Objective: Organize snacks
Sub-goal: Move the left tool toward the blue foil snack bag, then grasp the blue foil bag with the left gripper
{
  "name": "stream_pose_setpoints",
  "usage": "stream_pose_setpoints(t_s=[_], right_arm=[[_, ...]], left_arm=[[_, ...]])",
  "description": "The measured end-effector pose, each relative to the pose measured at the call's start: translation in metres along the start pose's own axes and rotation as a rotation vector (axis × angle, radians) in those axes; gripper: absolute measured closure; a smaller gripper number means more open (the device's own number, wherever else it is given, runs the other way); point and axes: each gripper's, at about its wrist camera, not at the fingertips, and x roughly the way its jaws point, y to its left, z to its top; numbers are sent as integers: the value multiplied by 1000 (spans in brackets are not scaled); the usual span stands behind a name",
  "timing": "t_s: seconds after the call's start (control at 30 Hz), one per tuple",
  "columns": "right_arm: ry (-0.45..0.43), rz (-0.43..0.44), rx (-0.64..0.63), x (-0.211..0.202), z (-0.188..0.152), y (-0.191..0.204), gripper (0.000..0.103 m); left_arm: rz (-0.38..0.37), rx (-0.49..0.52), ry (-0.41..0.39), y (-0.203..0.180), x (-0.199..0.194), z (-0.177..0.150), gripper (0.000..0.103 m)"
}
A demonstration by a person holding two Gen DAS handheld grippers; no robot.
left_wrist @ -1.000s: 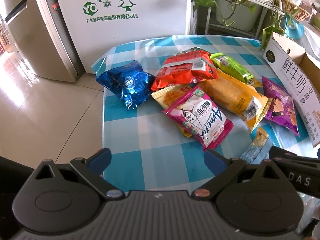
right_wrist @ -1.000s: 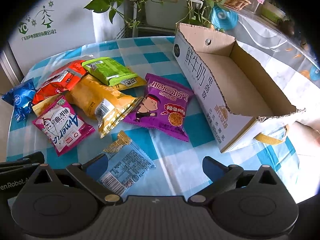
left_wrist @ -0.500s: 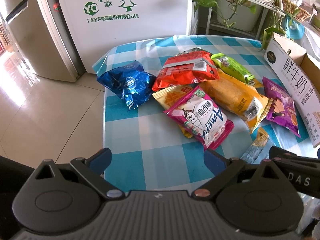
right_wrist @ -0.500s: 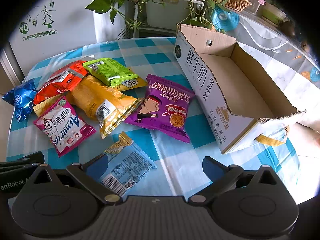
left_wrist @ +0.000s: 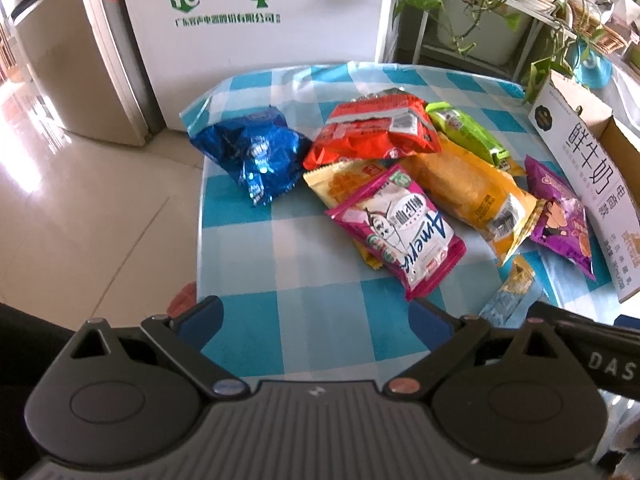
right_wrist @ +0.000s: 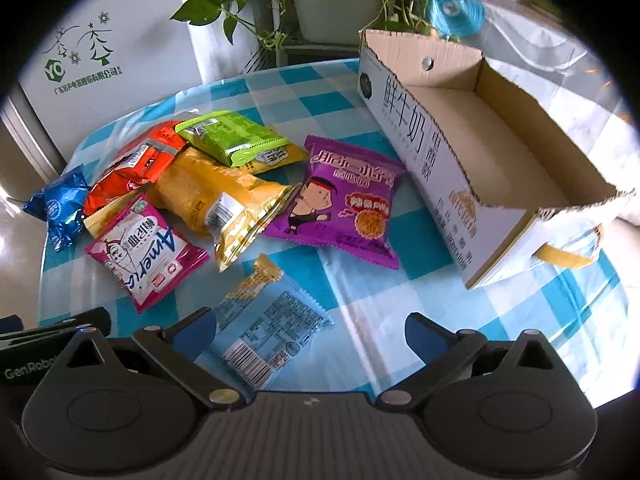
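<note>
Left wrist view: your left gripper (left_wrist: 316,316) hangs spread and empty over the near table edge; the pink packet (left_wrist: 396,228) lies just ahead, overlapping the yellow packet (left_wrist: 344,180); risk: you could drag both at once, since they overlap.
Right wrist view: your right gripper (right_wrist: 308,328) hovers spread, holding nothing, above the pale blue packet (right_wrist: 268,328); the cardboard box (right_wrist: 404,120) stands empty to the right; risk: the flat film may slip from the pads.
</note>
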Motion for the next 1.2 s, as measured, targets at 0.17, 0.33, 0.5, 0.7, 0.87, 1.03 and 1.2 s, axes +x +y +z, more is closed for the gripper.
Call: stream_pose_setpoints(t_s=[0.17,0.33,0.5,0.7,0.87,1.03,1.2], right_arm=[[7,67,32,1,-4,-9,0],[-9,155,41,-1,-10,-18,2],[1,180,19,3,-14,-19,6],[8,203,7,4,-13,-15,10],[3,213,3,6,-12,-13,10],[4,211,5,9,-11,-12,10],[8,219,12,11,-11,-10,10]], left_arm=[[21,-34,6,8,6,1,5],[37,-69,13,18,11,1,5],[35,-104,15,26,13,2,5],[25,-192,18,41,19,11,5],[37,-266,3,55,26,36,5],[43,-328,-26,66,31,64,5],[59,-361,-23,67,48,88,5]])
